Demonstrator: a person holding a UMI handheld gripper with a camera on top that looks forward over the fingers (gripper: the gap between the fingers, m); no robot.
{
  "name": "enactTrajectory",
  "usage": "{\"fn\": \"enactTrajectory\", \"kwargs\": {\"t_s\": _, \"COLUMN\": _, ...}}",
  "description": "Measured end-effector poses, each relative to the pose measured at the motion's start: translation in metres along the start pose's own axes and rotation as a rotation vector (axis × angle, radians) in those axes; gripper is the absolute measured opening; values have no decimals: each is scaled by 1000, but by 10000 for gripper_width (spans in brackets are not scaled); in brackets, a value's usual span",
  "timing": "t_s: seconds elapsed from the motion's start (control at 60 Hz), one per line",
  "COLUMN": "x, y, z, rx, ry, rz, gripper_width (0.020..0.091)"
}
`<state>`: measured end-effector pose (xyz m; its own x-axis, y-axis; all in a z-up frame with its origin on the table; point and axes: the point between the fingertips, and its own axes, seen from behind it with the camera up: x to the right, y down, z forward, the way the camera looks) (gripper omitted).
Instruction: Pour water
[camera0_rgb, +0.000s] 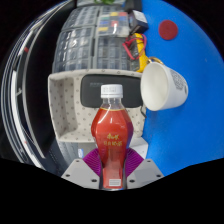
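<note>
Blue table (185, 60) fills right side of frame, grey keyboard-like thing (85, 45) upper left, dotted pale box (68, 105) left of centre. Bottle (112, 135) with white cap and red liquid sits low centre, upright in view, clamped between gripper (112, 172) fingers, purple pads pressing both sides. White cup (163, 87) right of centre, just beside bottle cap, tipped with mouth toward lower right. Red round thing (168, 30) upper right on blue.

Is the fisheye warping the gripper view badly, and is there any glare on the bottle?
Gripper view: strong fisheye bend toward the rim; the clear plastic bottle of red liquid between the tongs is sharp, with only faint highlights; the white paper cup looks tilted.
</note>
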<state>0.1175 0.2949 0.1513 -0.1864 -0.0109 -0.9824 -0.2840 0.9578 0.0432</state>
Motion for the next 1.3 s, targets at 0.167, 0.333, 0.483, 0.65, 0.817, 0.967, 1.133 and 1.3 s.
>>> {"fn": "enactTrajectory", "kwargs": {"t_s": 0.167, "x": -2, "y": -7, "z": 2, "rx": -16, "ry": -18, "rz": 256, "gripper_width": 268}}
{"fn": "enactTrajectory", "kwargs": {"t_s": 0.333, "x": -1, "y": -21, "z": 6, "rx": 6, "ry": -43, "rz": 437, "gripper_width": 268}}
{"fn": "enactTrajectory", "kwargs": {"t_s": 0.483, "x": 0, "y": -25, "z": 4, "rx": 2, "ry": -36, "rz": 453, "gripper_width": 268}}
{"fn": "enactTrajectory", "kwargs": {"t_s": 0.65, "x": 8, "y": -13, "z": 1, "rx": -46, "ry": 13, "rz": 336, "gripper_width": 267}}
{"fn": "enactTrajectory", "kwargs": {"t_s": 0.817, "x": -20, "y": -20, "z": -9, "rx": -82, "ry": 24, "rz": -75, "gripper_width": 267}}
{"fn": "enactTrajectory", "kwargs": {"t_s": 0.967, "x": -78, "y": -61, "z": -24, "rx": -28, "ry": -17, "rz": -509, "gripper_width": 270}}
{"fn": "enactTrajectory", "kwargs": {"t_s": 1.133, "x": -108, "y": -124, "z": -41, "rx": 45, "ry": 28, "rz": -961, "gripper_width": 285}}
{"fn": "enactTrajectory", "kwargs": {"t_s": 1.3, "x": -90, "y": -209, "z": -53, "rx": 161, "ry": 174, "rz": -1324, "gripper_width": 284}}
